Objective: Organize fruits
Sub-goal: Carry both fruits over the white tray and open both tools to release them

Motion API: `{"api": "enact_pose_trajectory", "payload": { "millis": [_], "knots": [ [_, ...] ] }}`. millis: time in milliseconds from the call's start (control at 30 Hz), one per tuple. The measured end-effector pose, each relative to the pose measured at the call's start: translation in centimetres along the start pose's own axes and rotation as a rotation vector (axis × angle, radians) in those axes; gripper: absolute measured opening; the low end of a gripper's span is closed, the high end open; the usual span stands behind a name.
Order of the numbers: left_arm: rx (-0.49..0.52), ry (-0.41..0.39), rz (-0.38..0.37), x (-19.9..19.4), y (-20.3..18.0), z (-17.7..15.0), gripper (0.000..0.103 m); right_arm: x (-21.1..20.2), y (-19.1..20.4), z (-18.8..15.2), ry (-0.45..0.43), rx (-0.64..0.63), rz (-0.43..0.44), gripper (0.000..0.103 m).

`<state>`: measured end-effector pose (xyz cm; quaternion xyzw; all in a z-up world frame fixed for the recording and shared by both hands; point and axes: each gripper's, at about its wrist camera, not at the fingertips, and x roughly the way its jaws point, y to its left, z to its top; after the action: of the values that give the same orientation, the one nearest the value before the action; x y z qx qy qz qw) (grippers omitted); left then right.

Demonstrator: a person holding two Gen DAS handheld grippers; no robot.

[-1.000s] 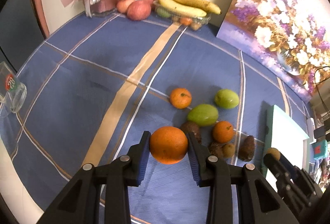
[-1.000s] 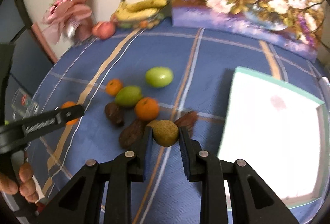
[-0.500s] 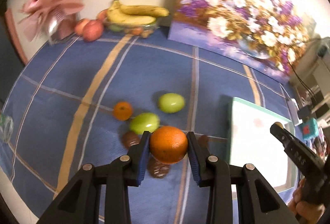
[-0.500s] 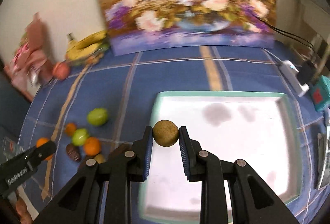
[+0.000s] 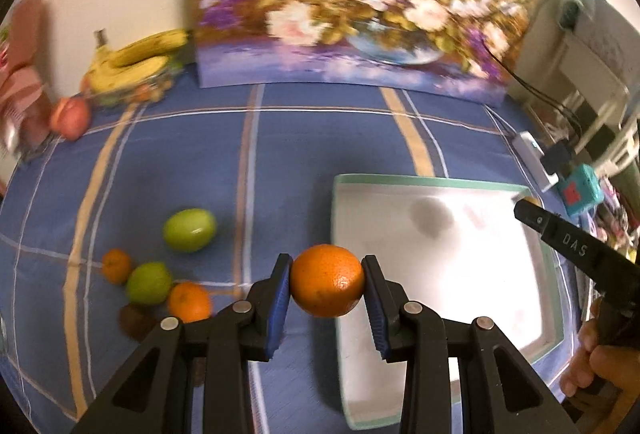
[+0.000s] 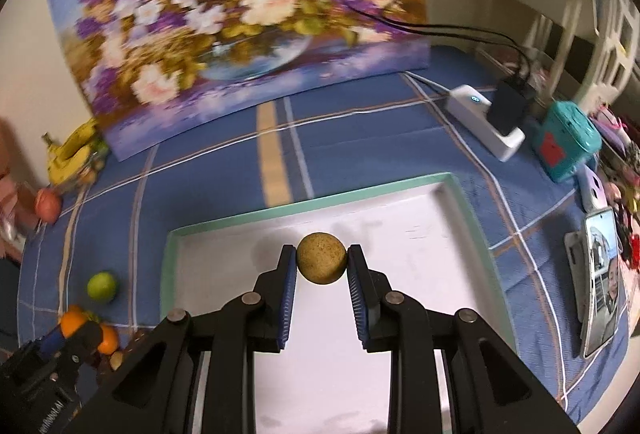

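Note:
My left gripper (image 5: 326, 288) is shut on a large orange (image 5: 327, 280) and holds it above the left edge of the white tray (image 5: 432, 180) with a green rim. My right gripper (image 6: 321, 265) is shut on a small round brown fruit (image 6: 321, 263), held over the tray (image 6: 312, 206). On the blue cloth left of the tray lie two green fruits (image 5: 190, 229) (image 5: 149, 283), two small oranges (image 5: 189, 301) (image 5: 116, 265) and a dark brown fruit (image 5: 136, 320). The right gripper also shows in the left wrist view (image 5: 528, 204), over the tray's far right corner.
A flower painting (image 5: 352, 2) leans on the wall behind the tray. Bananas (image 5: 132, 60) and apples (image 5: 71, 114) sit at the back left. A power strip (image 6: 484, 118), a teal box (image 6: 566, 142) and a phone (image 6: 600, 278) lie right of the tray.
Both grippers have swung right from the fruit pile to the tray, each still holding its fruit. The right gripper has moved further over the tray.

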<state>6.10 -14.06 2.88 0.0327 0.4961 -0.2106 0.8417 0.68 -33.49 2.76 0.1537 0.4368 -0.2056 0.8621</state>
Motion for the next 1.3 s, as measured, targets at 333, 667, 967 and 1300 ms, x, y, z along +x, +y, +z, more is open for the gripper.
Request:
{"api": "enact_pose_trajectory", "payload": {
  "millis": [333,667,967,1300],
  "knots": [
    [0.124,0.005,0.000,3.4,-4.4,0.6,0.037,1.2,-2.7,0.1,0.020,0.042,-0.027,0.027],
    [0.125,0.041,0.011,6.2,-4.3,-0.1,0.037,3.0,-3.3,-0.1,0.044,0.053,-0.027,0.027],
    [0.130,0.093,0.011,8.3,-4.6,-1.2,0.037,6.3,-4.2,-1.5,0.153,0.065,-0.077,0.027],
    [0.160,0.110,0.034,9.1,-5.1,-1.9,0.037,6.8,-4.4,-2.2,0.174,0.050,-0.106,0.027]
  ]
}}
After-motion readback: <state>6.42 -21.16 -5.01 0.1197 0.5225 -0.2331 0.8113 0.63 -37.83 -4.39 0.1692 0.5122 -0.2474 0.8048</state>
